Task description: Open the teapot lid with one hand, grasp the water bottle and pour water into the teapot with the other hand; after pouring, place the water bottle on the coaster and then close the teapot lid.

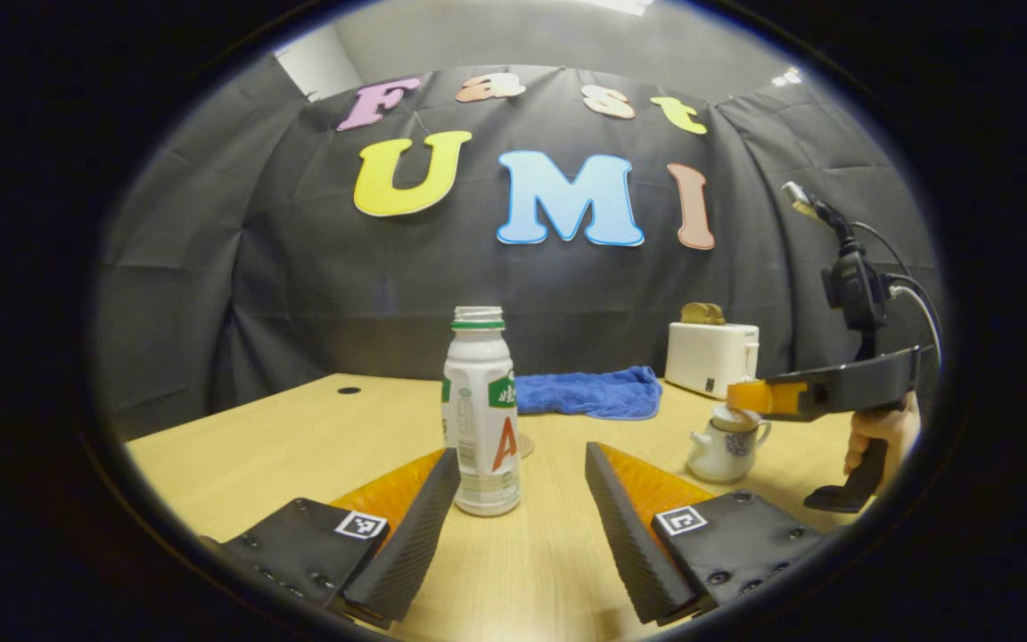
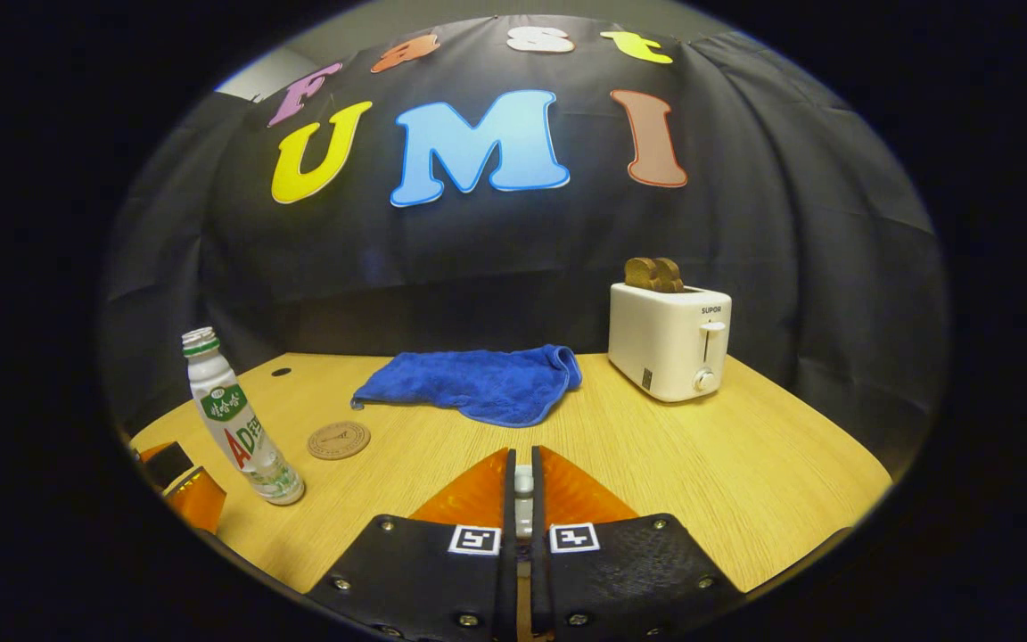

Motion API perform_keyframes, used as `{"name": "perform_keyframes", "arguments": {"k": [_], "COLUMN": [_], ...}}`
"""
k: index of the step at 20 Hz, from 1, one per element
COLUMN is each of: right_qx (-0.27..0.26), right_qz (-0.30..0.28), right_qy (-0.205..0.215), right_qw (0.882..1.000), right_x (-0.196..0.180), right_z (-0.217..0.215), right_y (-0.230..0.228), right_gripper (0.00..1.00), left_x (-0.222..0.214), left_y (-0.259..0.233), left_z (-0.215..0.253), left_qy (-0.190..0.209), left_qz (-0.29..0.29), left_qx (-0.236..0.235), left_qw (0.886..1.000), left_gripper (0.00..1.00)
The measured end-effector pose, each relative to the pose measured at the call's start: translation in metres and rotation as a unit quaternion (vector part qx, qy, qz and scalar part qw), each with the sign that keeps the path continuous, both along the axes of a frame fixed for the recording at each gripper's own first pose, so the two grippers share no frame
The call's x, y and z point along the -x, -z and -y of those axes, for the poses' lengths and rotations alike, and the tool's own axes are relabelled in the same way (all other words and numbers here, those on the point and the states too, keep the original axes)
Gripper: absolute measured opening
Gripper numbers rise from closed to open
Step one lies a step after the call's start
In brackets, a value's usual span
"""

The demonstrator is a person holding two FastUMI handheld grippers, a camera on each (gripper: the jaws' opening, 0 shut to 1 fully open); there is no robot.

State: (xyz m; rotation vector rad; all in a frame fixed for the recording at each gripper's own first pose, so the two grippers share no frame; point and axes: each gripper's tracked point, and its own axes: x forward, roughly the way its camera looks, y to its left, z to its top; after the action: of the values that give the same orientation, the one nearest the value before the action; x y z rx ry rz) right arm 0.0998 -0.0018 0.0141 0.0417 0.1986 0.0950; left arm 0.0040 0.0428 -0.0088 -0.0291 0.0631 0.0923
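- White plastic water bottle (image 1: 480, 412) stands uncapped on the bench (image 1: 299, 437), between the wide-spread left tongs (image 1: 522, 499), ungrasped.
- Right tongs (image 2: 523, 486) pinch the teapot lid knob (image 2: 523, 481) atop the teapot (image 1: 726, 444); pouring, coaster (image 2: 339, 440) placement and reclosing likely remain.

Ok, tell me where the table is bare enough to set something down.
Bare wood lies right of the toaster and in front of the blue towel, out to the table edge. It is crowded on the left, where the water bottle stands beside the coaster, and around the teapot.
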Motion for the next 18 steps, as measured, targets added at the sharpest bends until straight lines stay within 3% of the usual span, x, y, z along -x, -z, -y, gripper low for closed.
{"name": "perform_keyframes", "arguments": {"k": [6, 7, 9, 10, 11, 13, 15, 17, 18], "right_qx": [-0.018, -0.02, -0.025, -0.026, -0.025, -0.024, -0.021, -0.018, -0.016], "right_qz": [0.039, 0.045, 0.057, 0.062, 0.067, 0.078, 0.087, 0.093, 0.095], "right_qy": [-0.008, -0.009, -0.013, -0.016, -0.019, -0.023, -0.025, -0.027, -0.029], "right_qw": [0.999, 0.999, 0.998, 0.998, 0.997, 0.996, 0.996, 0.995, 0.995], "right_x": [0.002, 0.003, 0.005, 0.005, 0.006, 0.006, 0.005, 0.003, 0.001], "right_z": [0.008, 0.01, 0.013, 0.014, 0.014, 0.017, 0.019, 0.02, 0.021], "right_y": [-0.028, -0.032, -0.042, -0.046, -0.05, -0.058, -0.063, -0.064, -0.064], "right_gripper": [0.06, 0.06, 0.06, 0.06, 0.06, 0.06, 0.06, 0.06, 0.06], "left_x": [-0.017, -0.021, -0.031, -0.035, -0.039, -0.047, -0.057, -0.069, -0.074], "left_y": [-0.005, -0.009, -0.009, -0.008, -0.008, -0.003, 0.005, 0.009, 0.015], "left_z": [-0.015, -0.016, -0.019, -0.023, -0.025, -0.026, -0.032, -0.037, -0.039], "left_qy": [-0.023, -0.024, -0.029, -0.034, -0.036, -0.035, -0.042, -0.048, -0.049], "left_qz": [-0.015, -0.015, -0.016, -0.017, -0.017, -0.022, -0.034, -0.047, -0.056], "left_qx": [-0.022, -0.02, -0.014, -0.012, -0.009, -0.007, -0.013, -0.025, -0.032], "left_qw": [0.999, 0.999, 0.999, 0.999, 0.999, 0.999, 0.998, 0.997, 0.997], "left_gripper": [0.94, 0.9, 0.94, 0.88, 1.0, 0.88, 0.99, 0.99, 0.88]}}
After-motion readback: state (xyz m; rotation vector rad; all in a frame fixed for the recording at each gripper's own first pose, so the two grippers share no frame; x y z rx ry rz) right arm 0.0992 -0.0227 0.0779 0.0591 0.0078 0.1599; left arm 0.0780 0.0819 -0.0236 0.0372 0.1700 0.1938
